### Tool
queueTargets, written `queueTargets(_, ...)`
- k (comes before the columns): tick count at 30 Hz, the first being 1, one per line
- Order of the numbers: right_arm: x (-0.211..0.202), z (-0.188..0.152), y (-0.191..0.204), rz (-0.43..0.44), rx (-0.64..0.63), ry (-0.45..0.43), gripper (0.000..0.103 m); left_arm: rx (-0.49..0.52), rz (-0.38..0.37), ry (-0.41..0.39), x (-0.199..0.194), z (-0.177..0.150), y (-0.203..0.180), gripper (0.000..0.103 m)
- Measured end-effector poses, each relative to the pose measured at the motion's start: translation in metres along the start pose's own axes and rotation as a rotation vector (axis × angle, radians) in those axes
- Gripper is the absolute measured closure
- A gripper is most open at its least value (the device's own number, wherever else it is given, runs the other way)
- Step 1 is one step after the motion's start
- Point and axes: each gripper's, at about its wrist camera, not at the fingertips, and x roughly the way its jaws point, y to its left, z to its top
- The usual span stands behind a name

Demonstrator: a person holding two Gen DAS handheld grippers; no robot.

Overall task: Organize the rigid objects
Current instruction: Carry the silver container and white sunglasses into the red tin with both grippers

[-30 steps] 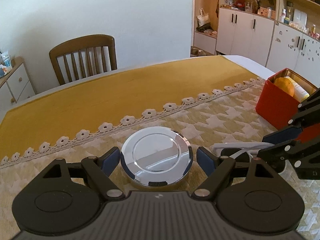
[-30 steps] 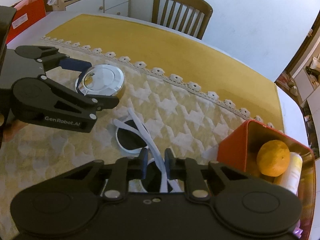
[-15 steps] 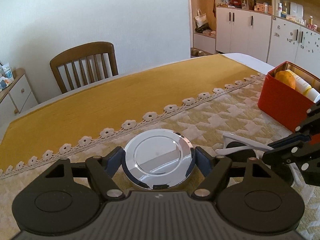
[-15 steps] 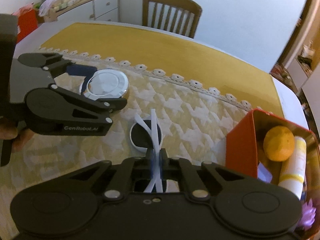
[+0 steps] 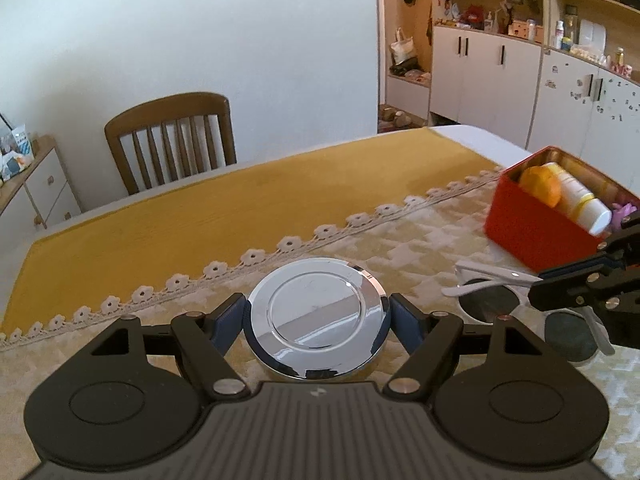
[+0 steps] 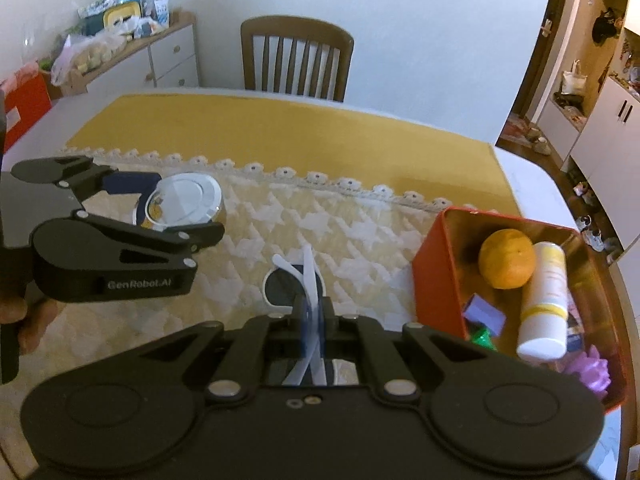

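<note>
My left gripper (image 5: pixel 318 318) is shut on a round chrome compact (image 5: pixel 318 322), its blue pads against both sides, lifted slightly over the cream tablecloth. It also shows in the right wrist view (image 6: pixel 184 204). My right gripper (image 6: pixel 310 310) is shut on the folded arms of white sunglasses (image 6: pixel 294 280) and holds them above the table; the sunglasses (image 5: pixel 492 292) hang at the right in the left wrist view. A red tin box (image 6: pixel 436 264) stands to the right.
The box holds an orange (image 6: pixel 507 258), a white and yellow bottle (image 6: pixel 546 300) and small coloured items. A yellow cloth (image 5: pixel 240 208) covers the far table half. A wooden chair (image 5: pixel 170 140) stands behind. White cabinets (image 5: pixel 500 88) line the right wall.
My left gripper closed onto the chrome compact and raised it. My right gripper closed on the sunglasses and lifted them off the table, moving toward the red box.
</note>
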Motion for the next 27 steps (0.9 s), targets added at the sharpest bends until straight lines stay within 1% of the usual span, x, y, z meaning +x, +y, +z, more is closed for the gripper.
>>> queueTargets(7,-0.033,-0.002,-0.01,-0.008,0.052,-0.05,0.098,0.006,-0.031,-0.026,-0.035,0.013,-0.016,0.026)
queueTargets(14,-0.062,-0.005,-0.028,-0.025,0.087,-0.098,0.098,0.033,-0.065,-0.055,-0.069,0.031,-0.041,0.026)
queueTargets(18,-0.077,-0.008,-0.04,-0.038,0.096,-0.128,0.098,0.047,-0.08,-0.066,-0.084,0.042,-0.059,0.026)
queueTargets(23,-0.095,-0.015,-0.063,-0.045,0.118,-0.164,0.098,0.094,-0.096,-0.101,-0.1,0.054,-0.085,0.026)
queueTargets(27,-0.105,-0.021,-0.084,-0.054,0.133,-0.181,0.098,0.116,-0.117,-0.107,-0.103,0.063,-0.111,0.026)
